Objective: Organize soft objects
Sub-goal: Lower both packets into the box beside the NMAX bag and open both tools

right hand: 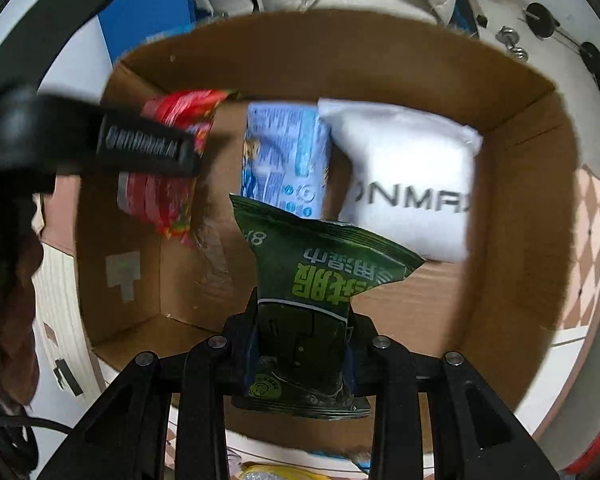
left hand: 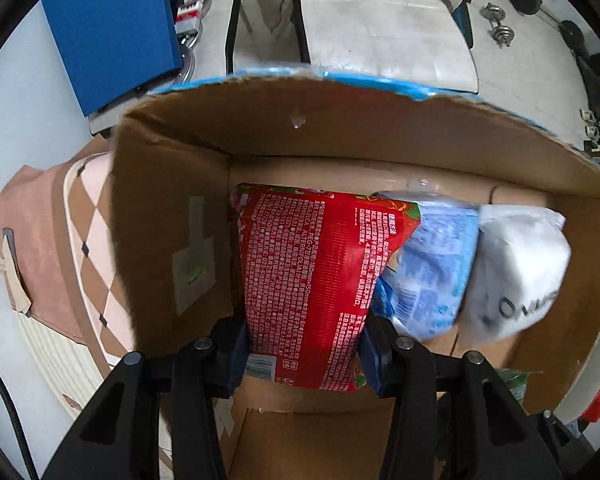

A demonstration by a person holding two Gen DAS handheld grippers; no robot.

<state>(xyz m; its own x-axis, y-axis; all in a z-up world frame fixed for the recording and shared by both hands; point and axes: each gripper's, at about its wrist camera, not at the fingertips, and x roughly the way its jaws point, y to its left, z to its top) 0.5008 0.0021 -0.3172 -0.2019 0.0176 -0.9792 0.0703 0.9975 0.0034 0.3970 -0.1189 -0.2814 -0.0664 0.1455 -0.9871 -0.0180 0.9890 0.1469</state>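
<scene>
My left gripper (left hand: 302,350) is shut on a red soft pack (left hand: 312,272) and holds it inside an open cardboard box (left hand: 168,184), near the box's left wall. A blue pack (left hand: 428,268) and a white pack (left hand: 516,268) lie in the box to its right. My right gripper (right hand: 302,344) is shut on a dark green wipes pack (right hand: 312,276) above the box's (right hand: 512,216) near side. In the right wrist view the left gripper (right hand: 148,152) shows with the red pack (right hand: 168,200), beside the blue pack (right hand: 284,160) and white pack (right hand: 408,184).
The box stands on a pink and cream checked cloth (left hand: 60,248). A blue panel (left hand: 112,28) and a white sofa (left hand: 380,20) lie beyond it. Dumbbells (left hand: 500,24) lie on the floor at the far right. A yellow item (right hand: 268,472) shows below the box.
</scene>
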